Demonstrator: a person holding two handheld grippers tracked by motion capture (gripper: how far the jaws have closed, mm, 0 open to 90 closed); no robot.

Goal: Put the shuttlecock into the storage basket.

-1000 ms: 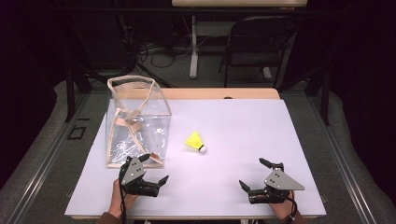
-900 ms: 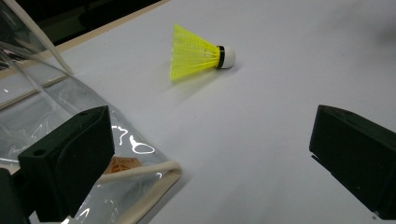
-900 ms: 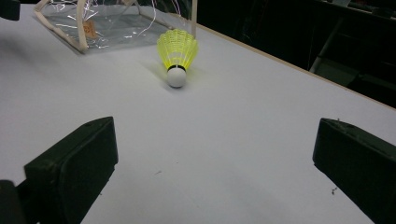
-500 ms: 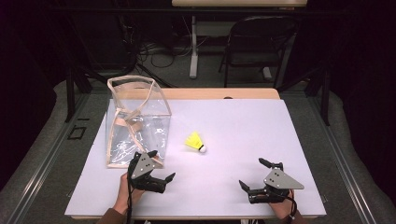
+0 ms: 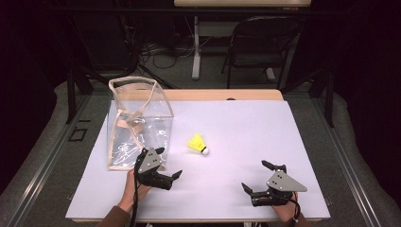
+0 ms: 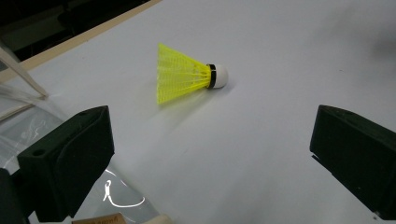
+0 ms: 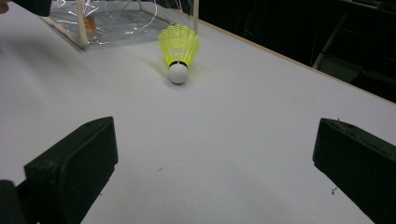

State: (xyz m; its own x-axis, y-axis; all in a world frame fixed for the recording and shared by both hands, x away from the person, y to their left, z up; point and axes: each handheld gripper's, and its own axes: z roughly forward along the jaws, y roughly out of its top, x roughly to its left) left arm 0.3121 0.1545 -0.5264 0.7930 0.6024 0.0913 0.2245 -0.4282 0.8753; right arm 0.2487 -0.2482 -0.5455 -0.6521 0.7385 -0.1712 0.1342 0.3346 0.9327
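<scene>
Left gripper [image 5: 169, 163] has moved nearer the shuttlecock [image 5: 198, 143]; jaws wide apart.

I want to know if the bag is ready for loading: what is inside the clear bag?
Through the clear bag only its own tan strap and glare show; no loose item is visible inside. The bottom corner behind the left gripper is covered.

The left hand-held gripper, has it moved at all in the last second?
Yes. The left hand-held gripper has slid right along the front of the clear bag toward the yellow shuttlecock, which has stayed put.
</scene>
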